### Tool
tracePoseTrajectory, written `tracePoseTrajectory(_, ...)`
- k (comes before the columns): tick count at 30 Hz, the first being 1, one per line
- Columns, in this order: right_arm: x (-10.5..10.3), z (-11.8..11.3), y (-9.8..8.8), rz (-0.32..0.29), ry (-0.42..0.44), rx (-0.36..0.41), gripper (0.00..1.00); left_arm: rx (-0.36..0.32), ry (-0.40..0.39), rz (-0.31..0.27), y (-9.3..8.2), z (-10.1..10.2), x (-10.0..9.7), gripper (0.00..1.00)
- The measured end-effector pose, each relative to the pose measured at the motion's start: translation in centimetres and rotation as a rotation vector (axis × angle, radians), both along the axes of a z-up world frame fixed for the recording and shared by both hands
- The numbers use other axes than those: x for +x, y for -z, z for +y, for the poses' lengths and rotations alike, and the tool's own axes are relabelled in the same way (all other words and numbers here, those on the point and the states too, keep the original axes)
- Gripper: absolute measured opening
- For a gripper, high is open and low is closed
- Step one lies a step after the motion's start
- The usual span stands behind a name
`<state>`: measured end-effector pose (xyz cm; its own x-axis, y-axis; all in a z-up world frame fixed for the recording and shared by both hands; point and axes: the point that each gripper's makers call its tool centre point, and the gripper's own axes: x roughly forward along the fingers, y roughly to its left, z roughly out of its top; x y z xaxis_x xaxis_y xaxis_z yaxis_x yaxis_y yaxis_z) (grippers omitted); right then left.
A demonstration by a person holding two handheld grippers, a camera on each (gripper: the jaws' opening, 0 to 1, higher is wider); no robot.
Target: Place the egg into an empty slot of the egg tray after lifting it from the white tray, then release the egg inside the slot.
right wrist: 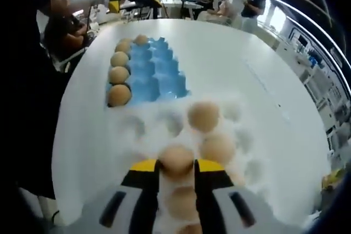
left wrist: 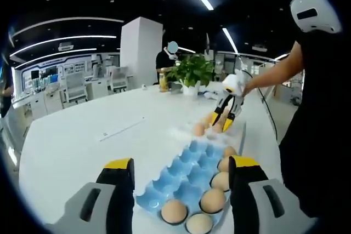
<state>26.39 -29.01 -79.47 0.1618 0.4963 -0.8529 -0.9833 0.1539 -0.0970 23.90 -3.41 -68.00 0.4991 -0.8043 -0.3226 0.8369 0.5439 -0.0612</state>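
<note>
In the right gripper view, my right gripper (right wrist: pixel 176 167) is shut on a brown egg (right wrist: pixel 176 158) just over the white tray (right wrist: pixel 137 127). I cannot tell whether the egg is off the tray. Two more eggs (right wrist: pixel 204 116) lie in the tray's hollows. Beyond it is the blue egg tray (right wrist: pixel 159 75), with a row of eggs (right wrist: pixel 119 95) along its left side and bare slots beside them. In the left gripper view, my left gripper (left wrist: pixel 181 168) is open, hovering above the blue egg tray (left wrist: pixel 189 171). The right gripper (left wrist: pixel 225 114) is low over the white tray (left wrist: pixel 181 131) farther off.
Both trays rest on a large white table (left wrist: pixel 82 141). A potted plant (left wrist: pixel 192 72) and a bottle (left wrist: pixel 163 80) stand at its far end. The person's dark torso (left wrist: pixel 318 135) is at the table's right edge. People sit beyond the table (right wrist: pixel 219 1).
</note>
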Motion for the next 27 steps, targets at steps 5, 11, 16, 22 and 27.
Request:
tracePoseTrajectory(5,0.0,0.0,0.3,0.061,-0.018,-0.103,0.26,0.006,0.001,-0.005,-0.2,-0.1,0.2,0.69)
tracePoseTrajectory(11,-0.2,0.1,0.7,0.041,-0.085,-0.172,0.26,0.009,0.001,-0.004,-0.2,-0.1,0.3,0.68)
tracePoseTrajectory(16,0.0,0.0,0.1,0.025,0.013,-0.125,0.24,-0.003,-0.005,-0.009,-0.3,-0.3,0.3,0.67)
tracePoseTrajectory(22,0.2,-0.3,-1.8,-0.009,0.037,-0.063,0.23,0.004,-0.009,-0.008,-0.3,0.1,0.2,0.67)
tracePoseTrajectory(27,0.5,0.0,-3.9,0.013,0.081,-0.001,0.23,0.004,-0.005,-0.008,-0.3,0.1,0.1,0.67)
